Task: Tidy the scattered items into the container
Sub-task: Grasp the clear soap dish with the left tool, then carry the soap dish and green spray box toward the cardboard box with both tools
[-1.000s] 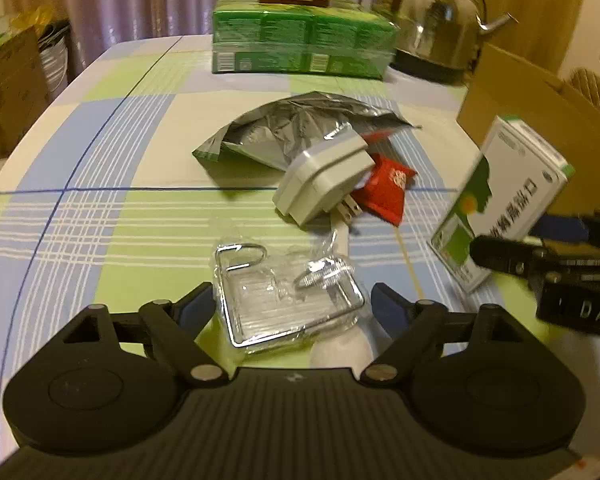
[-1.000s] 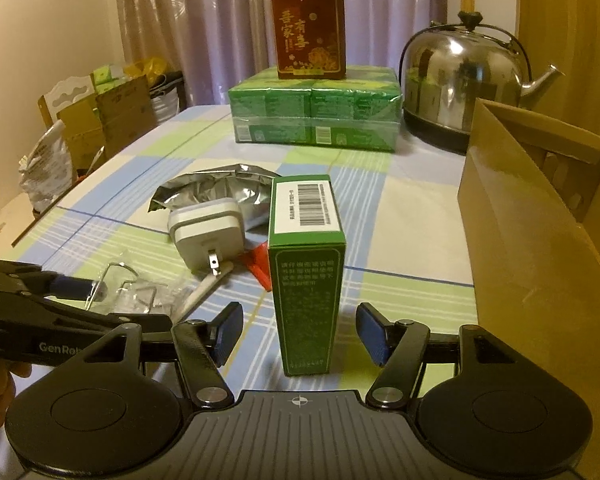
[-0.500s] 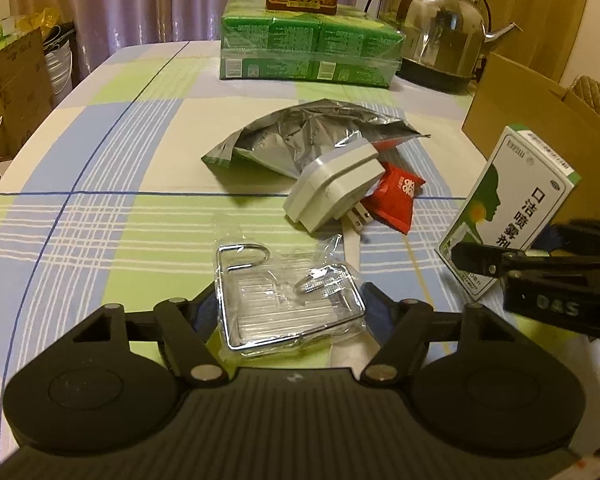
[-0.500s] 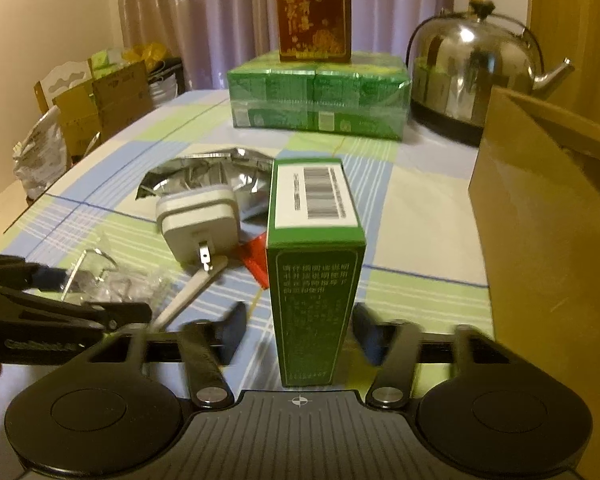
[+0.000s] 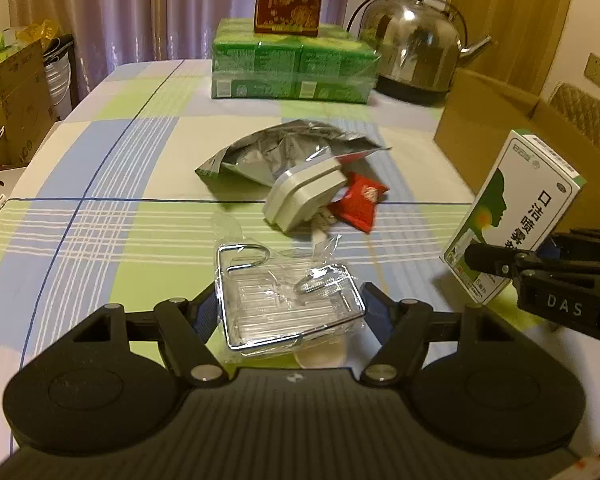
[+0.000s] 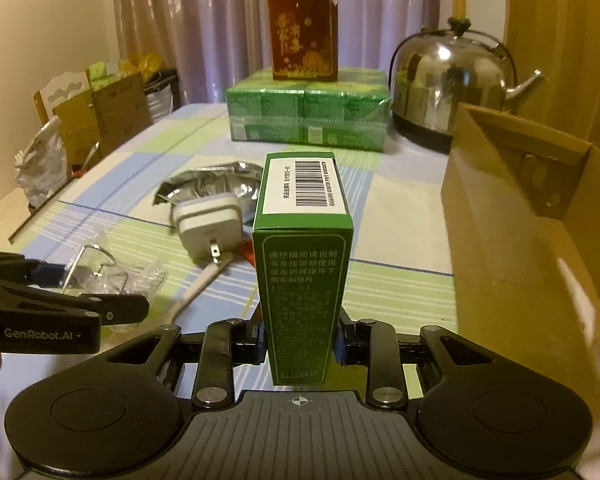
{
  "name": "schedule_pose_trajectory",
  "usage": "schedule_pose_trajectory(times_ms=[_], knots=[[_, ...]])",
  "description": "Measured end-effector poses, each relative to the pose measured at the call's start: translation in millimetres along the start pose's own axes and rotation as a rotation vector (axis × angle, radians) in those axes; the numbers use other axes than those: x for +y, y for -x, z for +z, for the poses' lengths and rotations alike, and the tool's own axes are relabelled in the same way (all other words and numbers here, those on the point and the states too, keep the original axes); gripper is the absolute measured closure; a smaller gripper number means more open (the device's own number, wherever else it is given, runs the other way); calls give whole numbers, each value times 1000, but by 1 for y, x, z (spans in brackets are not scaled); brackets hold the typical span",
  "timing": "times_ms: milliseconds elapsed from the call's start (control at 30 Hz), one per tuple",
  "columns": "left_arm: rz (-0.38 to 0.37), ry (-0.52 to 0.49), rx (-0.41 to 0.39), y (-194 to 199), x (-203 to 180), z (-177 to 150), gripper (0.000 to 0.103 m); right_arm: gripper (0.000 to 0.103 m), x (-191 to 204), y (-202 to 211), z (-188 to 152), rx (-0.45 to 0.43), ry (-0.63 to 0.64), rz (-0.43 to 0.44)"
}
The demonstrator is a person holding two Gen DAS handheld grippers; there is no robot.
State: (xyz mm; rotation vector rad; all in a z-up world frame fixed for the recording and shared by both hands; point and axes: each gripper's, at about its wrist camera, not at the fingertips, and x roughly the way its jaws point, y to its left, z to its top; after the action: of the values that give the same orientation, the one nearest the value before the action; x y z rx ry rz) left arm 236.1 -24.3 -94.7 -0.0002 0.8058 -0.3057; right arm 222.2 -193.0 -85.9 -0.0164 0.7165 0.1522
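My right gripper is shut on the lower end of an upright green medicine box, whose white and green face shows at the right of the left wrist view. An open brown cardboard box stands just to its right. My left gripper is open, its fingers on either side of a chrome wire rack in a clear bag on the checked tablecloth. Beyond the rack lie a white plug adapter, a red sachet and a crumpled silver foil bag.
At the far end of the table sits a wrapped stack of green packs with a red carton on top, and a steel kettle beside it. A pale flat stick lies near the adapter. Cardboard boxes stand off the table's left edge.
My right gripper's fingers have gone from wide open to shut on the green medicine box. My left gripper has stayed open around the wire rack, tilting up slightly.
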Motion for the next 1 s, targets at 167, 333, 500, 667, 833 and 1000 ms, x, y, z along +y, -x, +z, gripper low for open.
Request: schedule_pose_trajectory(times_ms=[167,333,500,667,833,1000], knots=[[-16,-19,-29,33,-14,1,35,76,3,40,1,-36,-21,-10],[-35,-47,-62,68,-32,2,35,76,0,79,0,-71,-37,-27],[-52,-76,-77,98,-51,-3,35,76,-4,118,-4,-96,-52,-46],[-65,-90,-86,121,-66,-10,35,75,-10,149,-9,-122,-84,-64],[-79,-109,-93,137,-80,-16,35,75,-16,173,-15,-146,-102,-80],[-110,-127,-97,144,-97,-18,35,75,-27,188,-21,-152,-124,-103]])
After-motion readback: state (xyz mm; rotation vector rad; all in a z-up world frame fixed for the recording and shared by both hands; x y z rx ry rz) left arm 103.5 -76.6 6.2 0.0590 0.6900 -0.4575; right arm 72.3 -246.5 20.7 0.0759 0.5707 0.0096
